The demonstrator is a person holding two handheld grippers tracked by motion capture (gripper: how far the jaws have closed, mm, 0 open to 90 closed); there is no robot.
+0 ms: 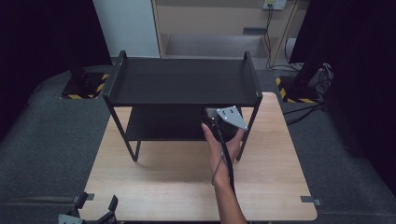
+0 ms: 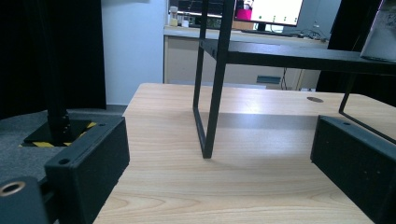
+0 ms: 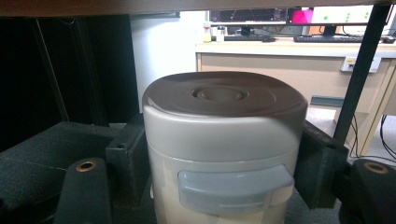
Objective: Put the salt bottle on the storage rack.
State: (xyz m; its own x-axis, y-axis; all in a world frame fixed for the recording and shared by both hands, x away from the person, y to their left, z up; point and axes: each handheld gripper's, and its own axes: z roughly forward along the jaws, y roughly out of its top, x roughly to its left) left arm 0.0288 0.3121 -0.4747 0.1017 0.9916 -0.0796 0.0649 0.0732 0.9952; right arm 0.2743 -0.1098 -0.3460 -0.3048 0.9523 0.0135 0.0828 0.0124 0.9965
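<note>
We read no brand, label or lettering on the white lidded canister (image 3: 223,149); its lid is plain with a round dimple at centre, and a pale grey latch tab sits on the front wall. The distant monitors at 12 o'clock in the right gripper view show coloured screens, but their writing is too small to read.

Our right gripper (image 3: 223,163) holds the canister, one black jaw pressed on each side wall. In the high view this gripper (image 1: 224,122) sits at the 4 o'clock corner of the black two-tier shelf rack (image 1: 182,81), reaching in under the top tier at the level of the lower shelf. The right hand (image 1: 220,147) grips it from 6 o'clock, and the cable trails back along the forearm.

The underside of the top tier lies close above the canister lid. A black rack leg stands at 2 o'clock of the canister in the right gripper view.

Our left gripper (image 1: 91,212) rests at the 7 o'clock edge of the wooden table (image 1: 163,186), jaws spread wide with nothing between them. Ahead of it, in the left gripper view, a front rack leg (image 2: 212,112) stands at 12 o'clock.
</note>
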